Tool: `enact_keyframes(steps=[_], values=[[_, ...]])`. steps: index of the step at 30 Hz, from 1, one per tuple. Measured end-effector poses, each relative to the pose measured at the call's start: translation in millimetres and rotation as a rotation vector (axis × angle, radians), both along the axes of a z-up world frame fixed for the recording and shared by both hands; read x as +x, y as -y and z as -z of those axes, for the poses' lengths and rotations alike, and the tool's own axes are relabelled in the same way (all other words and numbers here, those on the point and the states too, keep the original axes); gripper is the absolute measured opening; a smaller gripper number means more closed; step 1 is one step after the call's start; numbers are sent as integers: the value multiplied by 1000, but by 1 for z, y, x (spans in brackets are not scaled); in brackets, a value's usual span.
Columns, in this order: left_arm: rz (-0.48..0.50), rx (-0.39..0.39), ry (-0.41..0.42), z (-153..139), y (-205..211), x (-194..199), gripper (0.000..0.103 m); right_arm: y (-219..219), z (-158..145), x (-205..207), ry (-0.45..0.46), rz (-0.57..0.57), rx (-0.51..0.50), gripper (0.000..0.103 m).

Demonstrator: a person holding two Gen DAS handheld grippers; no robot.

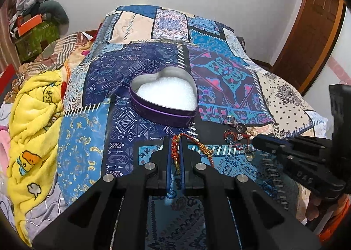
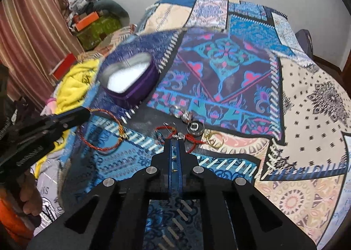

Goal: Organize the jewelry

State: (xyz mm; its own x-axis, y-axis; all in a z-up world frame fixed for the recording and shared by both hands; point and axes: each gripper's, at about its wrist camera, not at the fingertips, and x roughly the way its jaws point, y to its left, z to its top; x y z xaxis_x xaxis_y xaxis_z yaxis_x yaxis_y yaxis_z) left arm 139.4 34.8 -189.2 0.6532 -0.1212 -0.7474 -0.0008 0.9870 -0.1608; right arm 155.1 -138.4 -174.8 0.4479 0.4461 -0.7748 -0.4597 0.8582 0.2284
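An open purple heart-shaped tin (image 1: pixel 163 116) with white foam inside sits on the patchwork bedspread (image 1: pixel 136 70). My left gripper (image 1: pixel 176 140) is just in front of the tin, shut on a red-and-gold braided bracelet (image 1: pixel 203 148). In the right wrist view that bracelet's loop (image 2: pixel 123 135) hangs from the left gripper (image 2: pixel 86 113) onto the cloth. My right gripper (image 2: pixel 175 140) is closed at its tips on a red cord bracelet (image 2: pixel 193 138) with small silver charms. In the left wrist view the right gripper (image 1: pixel 255 140) reaches in from the right, beside the tin (image 2: pixel 140 87).
More jewelry lies by the right gripper: a black round piece (image 2: pixel 194 128), gold rings (image 2: pixel 216 141) and a silver ring (image 2: pixel 175 110). A yellow blanket (image 1: pixel 33 118) is bunched at the left. Boxes and clothes (image 1: pixel 33 28) pile in the far corner. A wooden door (image 1: pixel 307 41) stands at right.
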Motion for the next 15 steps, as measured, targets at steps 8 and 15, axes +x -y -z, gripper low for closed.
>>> enact_keyframes(steps=[8, 15], values=[[3, 5, 33, -16, 4, -10, 4, 7, -5, 1, -43, 32, -2, 11], [0, -6, 3, -8, 3, -13, 4, 6, 15, -3, -79, 37, -46, 35]])
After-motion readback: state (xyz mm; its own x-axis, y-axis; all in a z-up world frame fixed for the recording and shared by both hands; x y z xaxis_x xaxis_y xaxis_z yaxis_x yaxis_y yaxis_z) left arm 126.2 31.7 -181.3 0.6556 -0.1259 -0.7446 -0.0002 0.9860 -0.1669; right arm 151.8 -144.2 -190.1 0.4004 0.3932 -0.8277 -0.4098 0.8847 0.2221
